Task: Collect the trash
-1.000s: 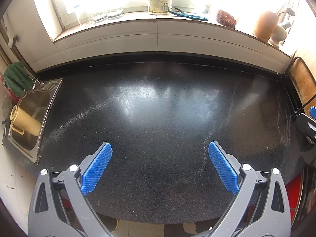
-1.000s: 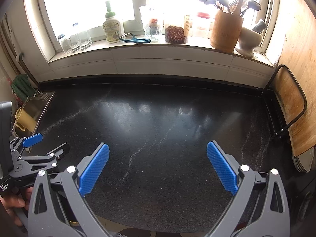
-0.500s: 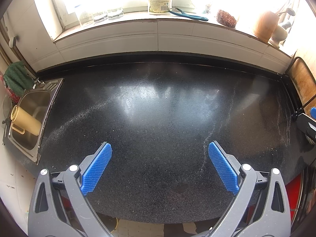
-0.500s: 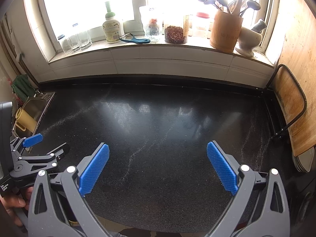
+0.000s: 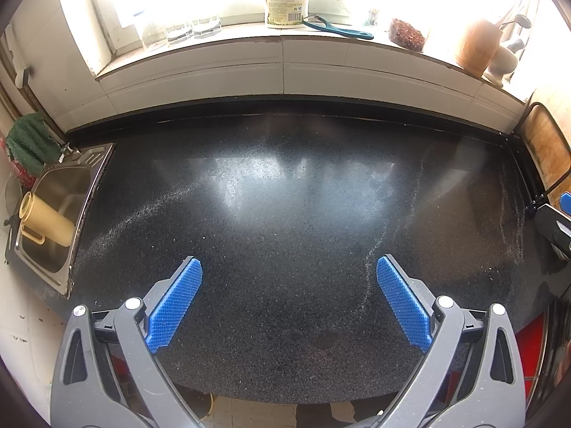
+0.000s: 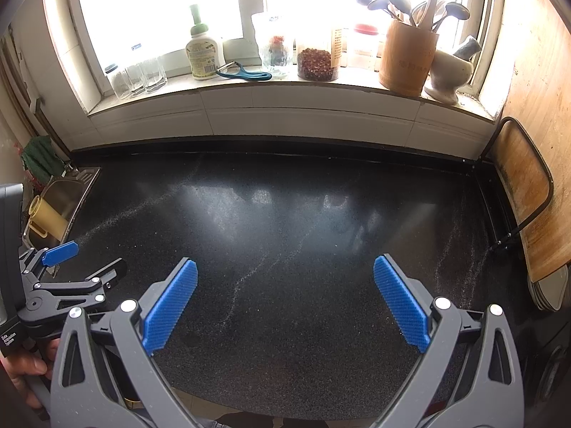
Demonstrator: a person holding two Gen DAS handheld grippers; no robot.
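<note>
Both grippers hover over the near edge of a black speckled counter [image 5: 285, 214], side by side and pointing toward the window. The left gripper [image 5: 289, 278] has its blue pads [image 5: 175, 299] spread wide with nothing between them. The right gripper [image 6: 285, 280] is spread just as wide and is also empty. In the right wrist view the left gripper shows at the near left, with a hand [image 6: 21, 371] around its handle. In the left wrist view only a dark corner of the right gripper shows at the right edge.

No piece of trash can be made out on the counter. Its surface carries only pale streaks of fine dust or crumbs and the glare of the window.

At the far left a steel sink [image 5: 53, 214] is set into the counter, and a yellow mug [image 5: 44, 219] lies on its side in it. A green cloth [image 5: 30, 142] hangs beyond the sink.

On the sill [image 6: 271, 89] at the far side stand, from left to right, some glasses [image 6: 139, 75], a soap bottle [image 6: 203, 53], a blue peeler [image 6: 246, 73] lying flat, jars [image 6: 317, 60], a wooden holder [image 6: 407, 60] full of spoons, and a mortar [image 6: 448, 71] with its pestle. At the right a wooden board [image 6: 528, 192] leans in a black wire rack [image 6: 549, 185].
</note>
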